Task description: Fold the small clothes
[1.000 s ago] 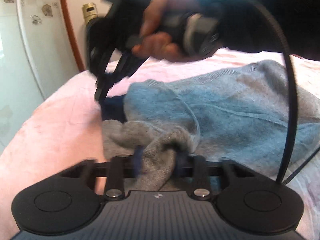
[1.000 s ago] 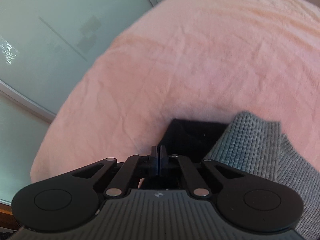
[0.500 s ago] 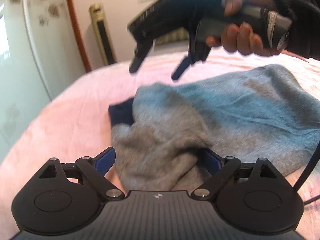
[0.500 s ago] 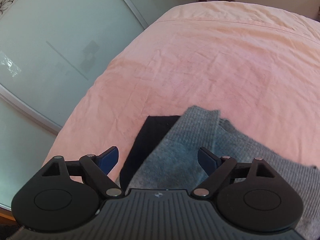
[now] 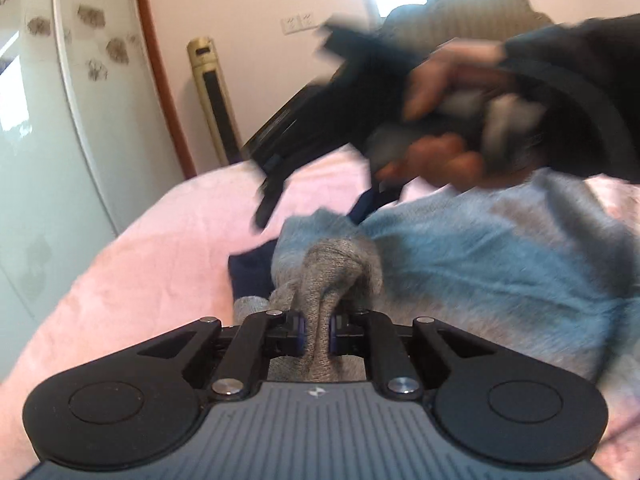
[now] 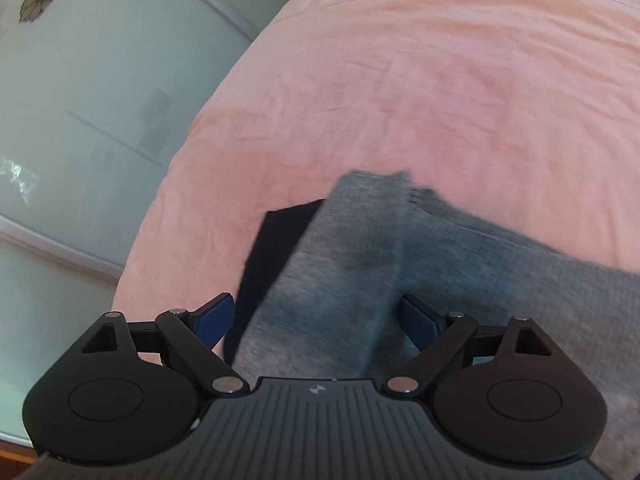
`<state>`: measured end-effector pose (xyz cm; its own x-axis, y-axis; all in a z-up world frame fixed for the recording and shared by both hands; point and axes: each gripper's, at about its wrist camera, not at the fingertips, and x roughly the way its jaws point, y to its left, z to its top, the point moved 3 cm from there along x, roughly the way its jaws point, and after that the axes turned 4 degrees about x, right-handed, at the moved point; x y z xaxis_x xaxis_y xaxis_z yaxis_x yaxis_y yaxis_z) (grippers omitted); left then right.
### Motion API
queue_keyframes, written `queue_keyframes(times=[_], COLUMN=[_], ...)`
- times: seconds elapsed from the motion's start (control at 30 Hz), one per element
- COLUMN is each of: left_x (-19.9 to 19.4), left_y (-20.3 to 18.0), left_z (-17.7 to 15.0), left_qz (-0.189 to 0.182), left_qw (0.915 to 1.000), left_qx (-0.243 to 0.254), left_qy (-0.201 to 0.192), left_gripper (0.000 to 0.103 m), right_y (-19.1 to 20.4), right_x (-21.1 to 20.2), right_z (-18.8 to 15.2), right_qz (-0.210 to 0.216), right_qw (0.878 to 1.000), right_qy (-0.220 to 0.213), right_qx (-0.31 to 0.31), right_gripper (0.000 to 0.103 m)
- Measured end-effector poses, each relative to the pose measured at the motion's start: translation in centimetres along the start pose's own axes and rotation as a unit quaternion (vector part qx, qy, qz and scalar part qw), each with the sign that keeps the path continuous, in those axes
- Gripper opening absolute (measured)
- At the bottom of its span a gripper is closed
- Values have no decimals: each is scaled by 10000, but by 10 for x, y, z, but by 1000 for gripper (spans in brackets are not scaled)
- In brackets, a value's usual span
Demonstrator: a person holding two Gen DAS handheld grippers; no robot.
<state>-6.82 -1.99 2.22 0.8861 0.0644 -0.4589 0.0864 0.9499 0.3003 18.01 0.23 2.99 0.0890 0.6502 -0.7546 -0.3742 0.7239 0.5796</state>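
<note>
Grey ribbed knit (image 5: pixel 320 276) bunched in left tool (image 5: pixel 317 330).

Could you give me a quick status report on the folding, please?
Left tool just closed, pinching grey sweater. Right tool open above it, holding nothing. Nothing obstructing.
</note>
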Motion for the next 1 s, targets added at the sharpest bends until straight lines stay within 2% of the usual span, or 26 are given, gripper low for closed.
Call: queue_keyframes(times=[0.03, 0.07, 0.13, 0.2, 0.23, 0.33, 0.4, 0.5, 0.57, 0.63, 0.67, 0.7, 0.73, 0.77, 0.83, 0.87, 0.93, 0.97, 1.0], left_x=[-2, -1, 0, -2, -3, -9, -17, -28, -25, -10, -5, -4, -7, -11, -21, -28, -41, -48, -56], left_y=[-2, -3, -6, -11, -15, -37, -58, -103, -131, -157, -166, -172, -172, -169, -158, -150, -134, -120, -114], left_z=[3, 4, 7, 11, 15, 30, 42, 50, 45, 33, 26, 21, 19, 19, 20, 19, 17, 14, 15], left_qz=[-3, 16, 7, -62, -115, -410, -751, -1382, -1753, -2074, -2183, -2205, -2160, -2177, -2373, -2521, -2813, -2868, -2924], left_qw=[10000, 9999, 9998, 9997, 9994, 9972, 9931, 9812, 9729, 9659, 9622, 9596, 9588, 9580, 9547, 9507, 9413, 9398, 9385], left_qx=[49, 110, 175, 233, 276, 473, 631, 1001, 1243, 1461, 1593, 1718, 1802, 1802, 1686, 1664, 1660, 1591, 1514], left_qy=[-37, -60, -42, -87, -149, -414, -647, -902, -856, -514, -348, -310, -403, -486, -623, -701, -854, -959, -1040], left_gripper=[10, 10, 10, 10, 10, 10, 10, 10, 9, 9, 10, 10, 10, 11, 11, 13, 21, 29, 43], right_y=[6, 11, 20, 19, 16, 0, -20, -59, -93, -132, -148, -163, -175, -182, -190, -192, -189, -185, -179], right_x=[9, 19, 28, 25, 19, -13, -44, -102, -139, -162, -166, -166, -167, -170, -188, -197, -209, -209, -205], right_z=[4, 7, 11, 15, 15, 10, 4, -16, -34, -52, -61, -71, -79, -84, -92, -95, -97, -98, -97], right_qz=[-129, -308, -704, -727, -579, -431, -435, -577, -760, -877, -871, -903, -1104, -1231, -1053, -935, -520, -256, -37], right_qw=[9998, 9991, 9951, 9944, 9956, 9953, 9951, 9943, 9927, 9922, 9921, 9912, 9879, 9836, 9724, 9648, 9590, 9610, 9644], right_qy=[70, 136, 41, 24, -30, -296, -442, -663, -843, -886, -889, -921, -1005, -1214, -1919, -2260, -2573, -2543, -2433], right_qx=[-113, -245, -693, -772, -734, -817, -770, -611, -408, -35, 140, 303, 420, 511, 806, 968, 1069, 1060, 1033], right_gripper=[92, 88, 71, 15, 14, 14, 14, 14, 14, 14, 18, 26, 35, 46, 58, 67, 68, 68, 68])
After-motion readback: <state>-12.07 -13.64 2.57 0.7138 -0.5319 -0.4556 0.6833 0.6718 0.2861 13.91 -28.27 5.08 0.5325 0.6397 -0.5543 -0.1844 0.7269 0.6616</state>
